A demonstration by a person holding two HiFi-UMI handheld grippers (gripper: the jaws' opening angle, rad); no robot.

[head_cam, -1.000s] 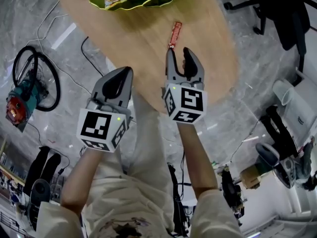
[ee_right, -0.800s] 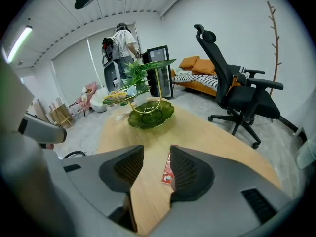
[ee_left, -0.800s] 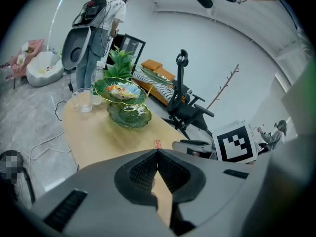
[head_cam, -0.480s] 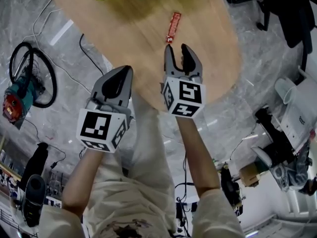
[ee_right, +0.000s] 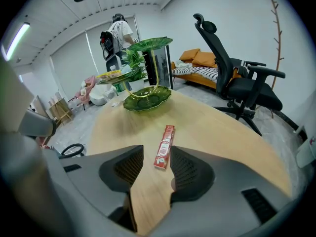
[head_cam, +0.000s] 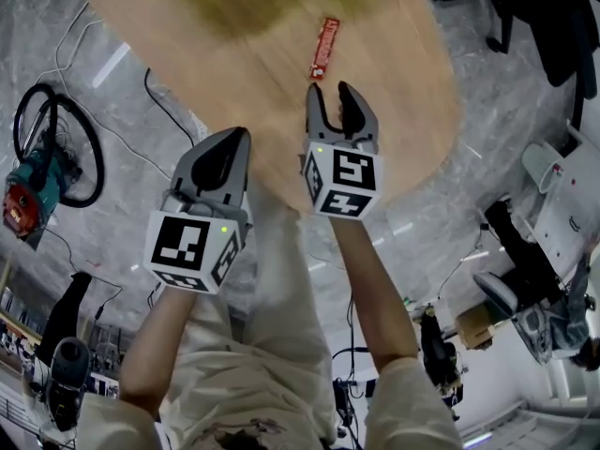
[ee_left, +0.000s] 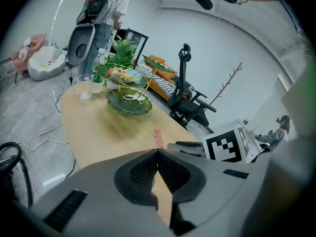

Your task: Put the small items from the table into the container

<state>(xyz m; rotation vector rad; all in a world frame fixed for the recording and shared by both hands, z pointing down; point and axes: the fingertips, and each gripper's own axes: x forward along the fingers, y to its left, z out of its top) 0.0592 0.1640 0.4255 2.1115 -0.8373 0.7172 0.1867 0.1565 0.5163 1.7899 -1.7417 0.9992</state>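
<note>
Red packet [head_cam: 324, 48] lies flat on the table [head_cam: 412, 101] just ahead of the right gripper [head_cam: 330, 90], jaws spread and aimed to straddle it, seemingly not touching, while the left gripper [head_cam: 242, 133], clenched on nothing, hangs aside.

Left gripper [head_cam: 242, 133] fingers [head_cam: 221, 162] together, right gripper [head_cam: 330, 90] fingers [head_cam: 320, 112] apart.

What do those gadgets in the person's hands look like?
Left gripper and right gripper are grey shells with tapered jaws, black ribbed pads inside, and a white cube with black square markers behind. The person's sleeves are cream.
</note>
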